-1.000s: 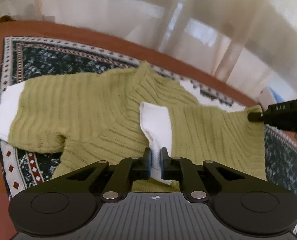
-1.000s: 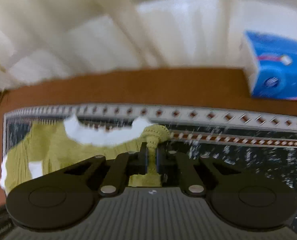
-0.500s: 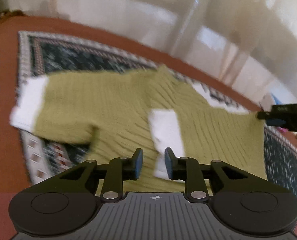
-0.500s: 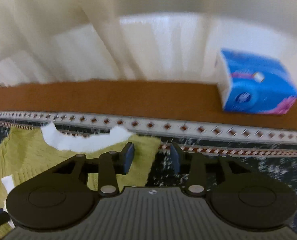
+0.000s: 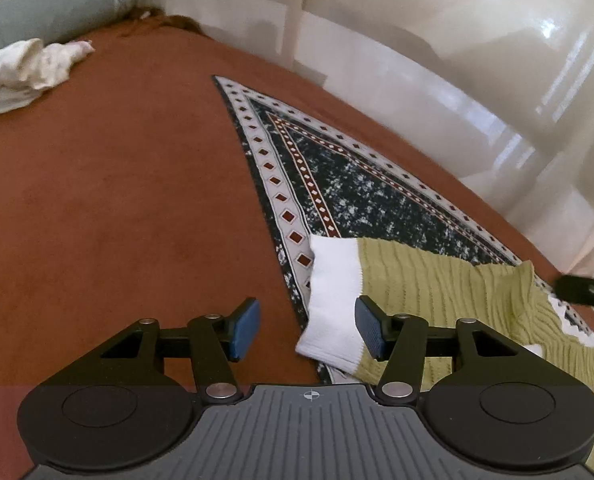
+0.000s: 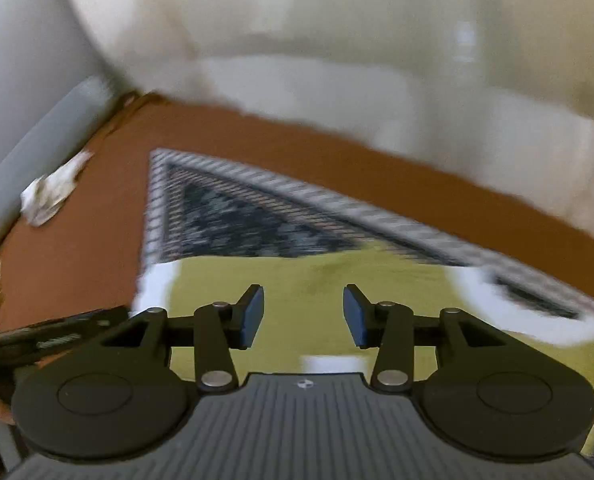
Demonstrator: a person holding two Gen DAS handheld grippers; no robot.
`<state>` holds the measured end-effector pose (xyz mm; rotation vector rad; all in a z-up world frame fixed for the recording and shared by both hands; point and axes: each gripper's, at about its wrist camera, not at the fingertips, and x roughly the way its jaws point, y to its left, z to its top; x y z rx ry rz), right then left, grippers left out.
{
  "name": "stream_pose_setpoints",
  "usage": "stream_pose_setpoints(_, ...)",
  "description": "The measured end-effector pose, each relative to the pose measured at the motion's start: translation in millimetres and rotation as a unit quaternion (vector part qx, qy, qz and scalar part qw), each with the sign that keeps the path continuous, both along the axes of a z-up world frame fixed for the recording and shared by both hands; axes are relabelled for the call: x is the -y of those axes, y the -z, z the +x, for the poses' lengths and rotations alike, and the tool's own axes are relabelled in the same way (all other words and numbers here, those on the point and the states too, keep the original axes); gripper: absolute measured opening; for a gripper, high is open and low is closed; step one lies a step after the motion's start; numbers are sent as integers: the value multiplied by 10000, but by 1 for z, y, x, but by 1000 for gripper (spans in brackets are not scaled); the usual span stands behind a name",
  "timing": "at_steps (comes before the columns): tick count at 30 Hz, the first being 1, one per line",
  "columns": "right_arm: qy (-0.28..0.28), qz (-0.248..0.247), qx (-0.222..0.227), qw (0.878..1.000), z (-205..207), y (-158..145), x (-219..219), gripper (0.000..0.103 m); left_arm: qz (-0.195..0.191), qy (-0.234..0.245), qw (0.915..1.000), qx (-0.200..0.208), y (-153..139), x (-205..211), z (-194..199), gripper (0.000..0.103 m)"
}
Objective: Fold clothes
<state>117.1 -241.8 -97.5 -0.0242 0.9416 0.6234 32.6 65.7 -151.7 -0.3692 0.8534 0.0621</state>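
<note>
Our left gripper [image 5: 307, 328] has its fingers [image 5: 244, 329] spread wide and released, the white cuff [image 5: 334, 304] of the green sweater [image 5: 441, 296] just ahead, between them. Our right gripper [image 6: 303, 315] is likewise spread and empty above the sweater [image 6: 317, 292]. The sweater lies on a patterned rug [image 5: 337, 176] over the rust-brown surface [image 5: 117, 200], a crumpled white cloth [image 5: 25, 72] well apart.

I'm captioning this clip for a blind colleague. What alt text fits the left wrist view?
The open left gripper hovers over the white cuff of a green knit sweater spread on a patterned rug, holding nothing. The rug lies on a rust-brown surface, with a crumpled white cloth far left.
</note>
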Motion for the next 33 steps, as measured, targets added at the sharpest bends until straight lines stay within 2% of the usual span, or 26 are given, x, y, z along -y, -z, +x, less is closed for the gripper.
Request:
stream_pose_setpoints(6, -329, 13, -485, 9983, 8, 13, -73, 48, -293, 434, 9986, -88, 11, -4, 3, 63)
stream_pose_setpoints(8, -394, -24, -610, 9974, 10, 16, -93, 49, -330, 509, 9981, -74, 13, -4, 2, 56)
stream_pose_setpoints(9, -427, -75, -634, 9970, 10, 16, -101, 49, -340, 584, 9977, -98, 14, -4, 3, 41)
stream_pose_setpoints(10, -467, -103, -664, 9966, 11, 15, -108, 49, -351, 658, 9971, -123, 14, -4, 4, 21)
stream_pose_setpoints(11, -508, -130, -695, 9962, 11, 14, -115, 49, -323, 731, 9967, -113, 14, -4, 4, 19)
stream_pose_setpoints(12, -547, -147, -736, 9957, 11, 15, -121, 49, -239, 804, 9965, -51, 12, -3, 3, 7)
stream_pose_setpoints(13, -587, -185, -786, 9950, 12, 18, -128, 49, -155, 877, 9960, 10, 11, -2, 1, 5)
stream_pose_setpoints(16, -738, -349, -872, 9928, 11, 22, -144, 49, 33, 1033, 9945, 183, 6, -1, -2, 2)
stream_pose_setpoints(25, -1066, -899, -1054, 9846, 1, 37, -174, 49, -118, 1491, 9876, 473, -1, 12, -6, 0)
stream_pose_setpoints(31, -1276, -1386, -947, 9775, -4, 44, -194, 47, -208, 1559, 9865, 451, 2, 19, -10, 0)
stream_pose_setpoints(33, -1312, -1596, -901, 9743, -6, 48, -200, 42, -246, 1526, 9872, 407, 4, 18, -10, 0)
